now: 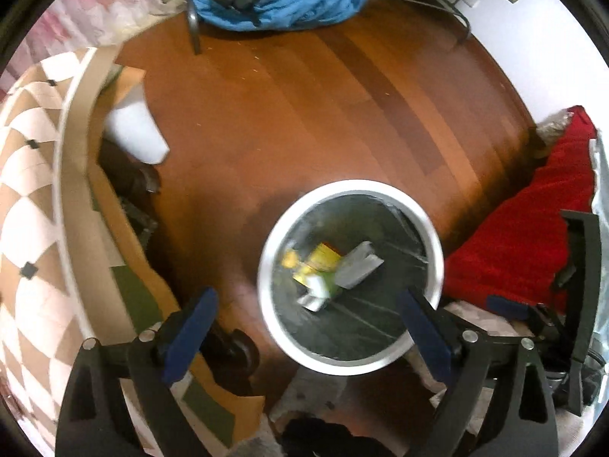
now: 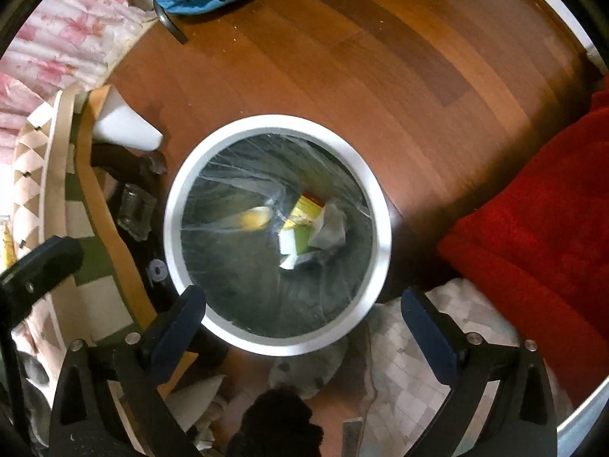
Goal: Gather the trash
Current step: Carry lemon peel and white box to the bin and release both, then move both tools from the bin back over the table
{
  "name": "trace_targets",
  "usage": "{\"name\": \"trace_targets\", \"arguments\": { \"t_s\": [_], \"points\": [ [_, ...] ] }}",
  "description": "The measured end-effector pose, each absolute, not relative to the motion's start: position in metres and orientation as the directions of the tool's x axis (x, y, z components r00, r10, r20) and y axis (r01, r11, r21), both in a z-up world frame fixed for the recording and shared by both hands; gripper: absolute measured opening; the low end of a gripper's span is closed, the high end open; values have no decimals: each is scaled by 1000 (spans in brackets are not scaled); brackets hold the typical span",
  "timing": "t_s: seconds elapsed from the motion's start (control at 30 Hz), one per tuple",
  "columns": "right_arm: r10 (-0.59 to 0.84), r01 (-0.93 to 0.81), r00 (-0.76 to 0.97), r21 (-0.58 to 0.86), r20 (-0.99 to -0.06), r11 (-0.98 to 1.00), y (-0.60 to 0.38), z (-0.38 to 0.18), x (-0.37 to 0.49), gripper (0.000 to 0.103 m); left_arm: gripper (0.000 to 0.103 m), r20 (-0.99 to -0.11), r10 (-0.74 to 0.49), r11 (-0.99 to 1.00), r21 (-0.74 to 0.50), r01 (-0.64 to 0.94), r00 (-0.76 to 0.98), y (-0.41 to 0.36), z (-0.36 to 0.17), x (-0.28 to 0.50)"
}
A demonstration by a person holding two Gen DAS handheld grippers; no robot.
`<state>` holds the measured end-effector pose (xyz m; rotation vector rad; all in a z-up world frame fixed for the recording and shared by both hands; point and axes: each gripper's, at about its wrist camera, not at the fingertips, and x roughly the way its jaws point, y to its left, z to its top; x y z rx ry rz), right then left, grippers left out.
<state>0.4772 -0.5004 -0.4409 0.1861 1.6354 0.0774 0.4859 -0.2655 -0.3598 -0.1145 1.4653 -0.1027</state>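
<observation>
A round white trash bin [image 1: 266, 266] with a clear liner stands on the wooden floor. Inside lie a yellow and green carton [image 1: 319, 266], a grey wrapper [image 1: 357, 268] and a small yellow piece [image 1: 291, 258]. My left gripper [image 1: 306, 297] hangs open above the bin's near half, pointing down, with nothing between its blue pads. In the right wrist view the bin [image 2: 171, 221] fills the centre, and the carton [image 2: 300, 224], grey wrapper [image 2: 331, 224] and yellow piece [image 2: 257, 218] lie at its bottom. My right gripper [image 2: 301, 297] is open and empty over the near rim.
A red blanket [image 2: 533, 209] lies right of the bin. A table with a checkered cloth [image 1: 34, 198] stands at the left, a white block [image 1: 133, 133] beside it. Blue fabric [image 1: 281, 0] is piled at the far side. A grey patterned mat [image 2: 411, 373] lies near me.
</observation>
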Motion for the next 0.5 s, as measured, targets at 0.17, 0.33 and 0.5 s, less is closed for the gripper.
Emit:
{"name": "trace_targets", "arguments": {
  "t_s": [0.17,0.33,0.5],
  "points": [
    [75,38,-83,72,-994,997,-487,-434,477,103,97,-988,-90,996,-92,-13,122,-257,-355,477],
    [26,25,-93,24,-995,999,-488,-416,471,103,97,-987,-51,999,-53,-10,153,-258,-338,468],
    [18,42,-53,15,-998,999,-489,-383,462,103,97,-979,-33,999,-33,0,203,-261,-311,456]
  ]
}}
